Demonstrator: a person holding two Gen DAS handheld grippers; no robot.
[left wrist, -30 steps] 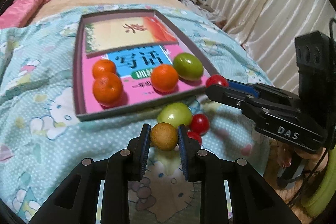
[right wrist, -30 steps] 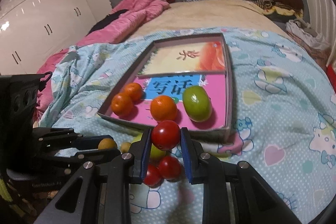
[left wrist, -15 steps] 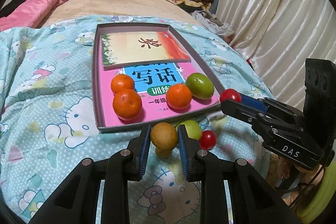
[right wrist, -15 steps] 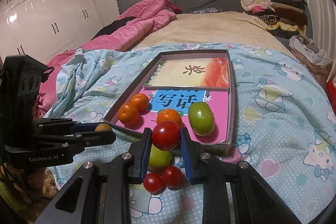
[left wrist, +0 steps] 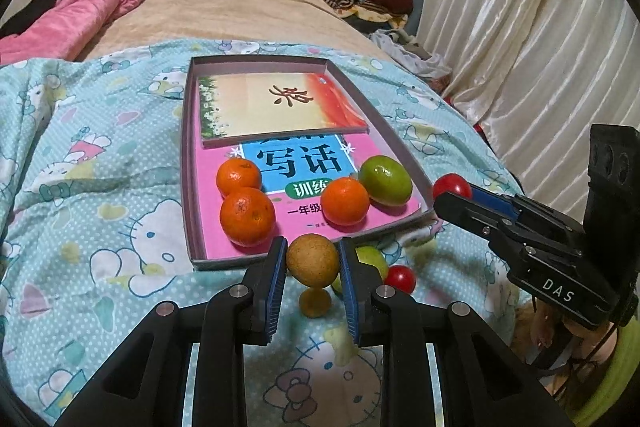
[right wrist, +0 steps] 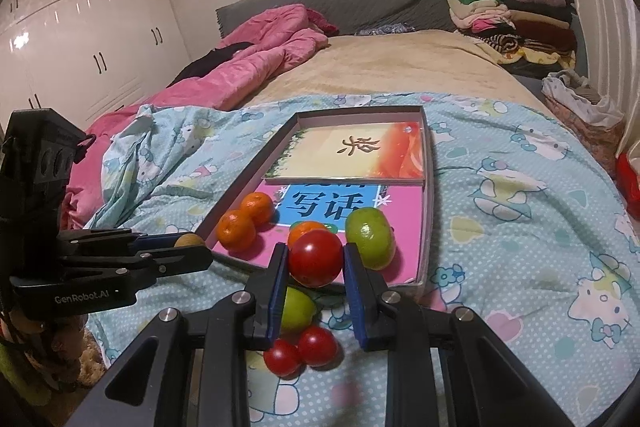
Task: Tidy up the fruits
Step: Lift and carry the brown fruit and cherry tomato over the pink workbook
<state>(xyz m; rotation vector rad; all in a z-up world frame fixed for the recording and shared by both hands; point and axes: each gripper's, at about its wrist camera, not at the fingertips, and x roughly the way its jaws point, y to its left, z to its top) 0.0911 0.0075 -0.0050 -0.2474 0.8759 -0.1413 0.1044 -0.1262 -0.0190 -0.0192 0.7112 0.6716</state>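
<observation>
Landmark: shallow box point(left wrist: 188, 163) on the bed, books lying flat inside as its floor.

Left hand-held gripper point(left wrist: 313, 265): clamped on a round brown fruit point(left wrist: 313, 264), held off the quilt point(left wrist: 92, 219), just short of the box's near wall. Box interior lies straight ahead along the finger axis. Nearest open floor ahead sits between the near orange point(left wrist: 247, 215) and the middle orange point(left wrist: 345, 200); a third orange point(left wrist: 239, 177) is further in. Tight gap, so I'd expect a slight lift over the wall first.

Below that fruit, outside the near wall: a smaller brown fruit point(left wrist: 315, 302), a green fruit point(right wrist: 295, 309) and two loose tomatoes point(right wrist: 304, 350) on the quilt, not yet sorted.

Right hand-held gripper point(right wrist: 316, 263): gripping a red tomato point(right wrist: 315, 263), held at the near right corner of the box, a green fruit point(right wrist: 370, 238) just beyond it inside. Pink floor right of that green fruit looks free.

Judgement: both loads are at the near wall, each needs a short forward carry over it. Neither is clearly closer. The box's long axis runs away from both, so there's depth to spare. Risk: round fruit rolling on the slick book covers or bumping the oranges.
</observation>
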